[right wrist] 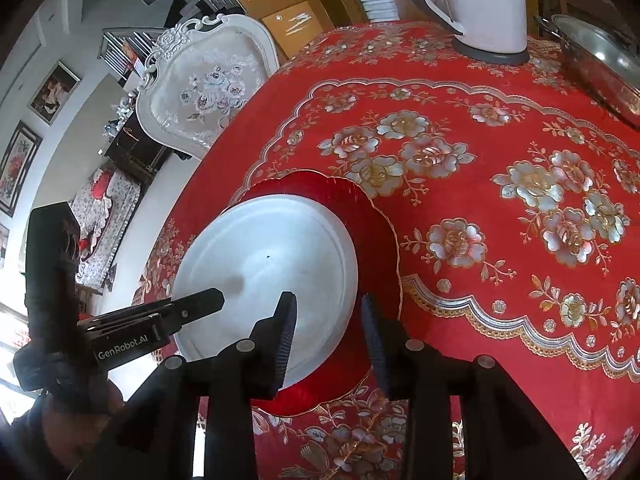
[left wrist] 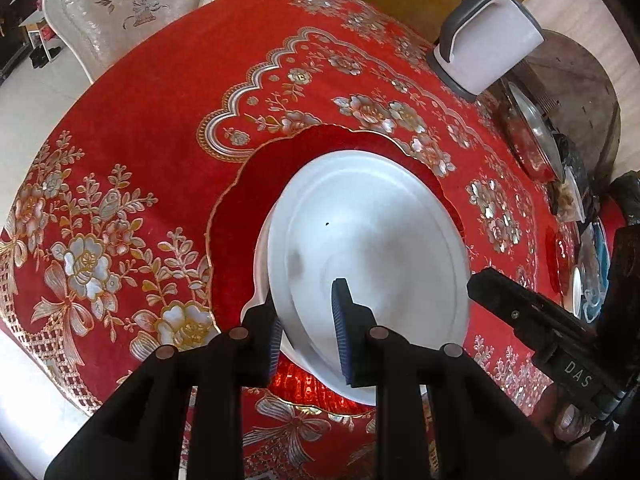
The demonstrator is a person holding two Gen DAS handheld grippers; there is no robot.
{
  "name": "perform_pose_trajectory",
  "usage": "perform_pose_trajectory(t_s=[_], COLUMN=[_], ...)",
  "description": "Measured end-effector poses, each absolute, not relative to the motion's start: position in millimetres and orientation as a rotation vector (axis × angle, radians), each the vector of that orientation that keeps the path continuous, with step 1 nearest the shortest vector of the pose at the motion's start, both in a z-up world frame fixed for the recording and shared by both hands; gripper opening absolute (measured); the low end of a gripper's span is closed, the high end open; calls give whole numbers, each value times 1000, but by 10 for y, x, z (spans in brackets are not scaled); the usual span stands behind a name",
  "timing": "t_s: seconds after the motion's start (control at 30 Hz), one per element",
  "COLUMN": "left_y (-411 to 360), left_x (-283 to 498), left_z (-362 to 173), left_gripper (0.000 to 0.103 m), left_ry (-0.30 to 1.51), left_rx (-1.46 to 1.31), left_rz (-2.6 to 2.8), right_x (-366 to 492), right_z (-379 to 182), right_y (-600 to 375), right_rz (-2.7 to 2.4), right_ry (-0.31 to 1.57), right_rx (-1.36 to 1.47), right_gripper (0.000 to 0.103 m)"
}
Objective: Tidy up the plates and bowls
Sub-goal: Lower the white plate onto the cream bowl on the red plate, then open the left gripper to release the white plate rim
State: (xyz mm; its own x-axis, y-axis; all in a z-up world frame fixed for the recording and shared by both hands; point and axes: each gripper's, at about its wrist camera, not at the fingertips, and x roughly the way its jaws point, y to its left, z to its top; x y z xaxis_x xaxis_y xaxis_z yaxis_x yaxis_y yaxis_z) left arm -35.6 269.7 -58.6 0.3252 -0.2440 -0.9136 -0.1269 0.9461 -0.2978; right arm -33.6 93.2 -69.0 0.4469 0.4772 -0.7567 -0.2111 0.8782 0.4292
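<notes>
Far left, beyond the table (left wrist: pixel 160 100): a chair (left wrist: pixel 132 4), well clear. Nearer, left gripper (left wrist: pixel 306 298), jaws partly open, astride the near left rim of the white plate (left wrist: pixel 368 220), one finger outside, one over the face; grips nothing, apparently. Sits on a red plate (left wrist: pixel 248 200), seemingly with a second white rim just under it, so probably a stack being squared up. Right gripper (right wrist: pixel 329 302), likewise open and empty, brackets the near right rim, likely to steady or lift. Far right: a kettle (left wrist: pixel 488 40), a pan (left wrist: pixel 532 136), then mixed dishes (left wrist: pixel 576 264) crowding the right edge. Leaves little room on that side for shifting the stack.
</notes>
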Motion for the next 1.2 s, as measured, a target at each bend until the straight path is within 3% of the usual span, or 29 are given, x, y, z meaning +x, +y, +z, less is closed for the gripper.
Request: perform_pose_trajectory(t_s=[0.13, 0.3, 0.43, 0.6, 1.2], left_y=[2743, 2596, 2554, 2595, 2631], left_x=[-382, -356, -341, -310, -151], left_z=[-581, -574, -562, -513, -419], left_gripper=[24, 56, 63, 85, 85], left_ry=[1235, 1238, 1232, 1210, 1195], left_rx=[-352, -320, -326, -331, -349], left_rz=[-57, -97, -113, -99, -77], right_x=[-340, -359, -375, -390, -432], right_z=[-689, -696, -687, -683, -673], right_y=[935, 948, 922, 857, 783], right_rz=[434, 436, 434, 423, 416], right_ry=[1020, 1022, 1018, 1012, 995], right_rx=[292, 291, 295, 307, 321], right_gripper=[36, 36, 36, 36, 36])
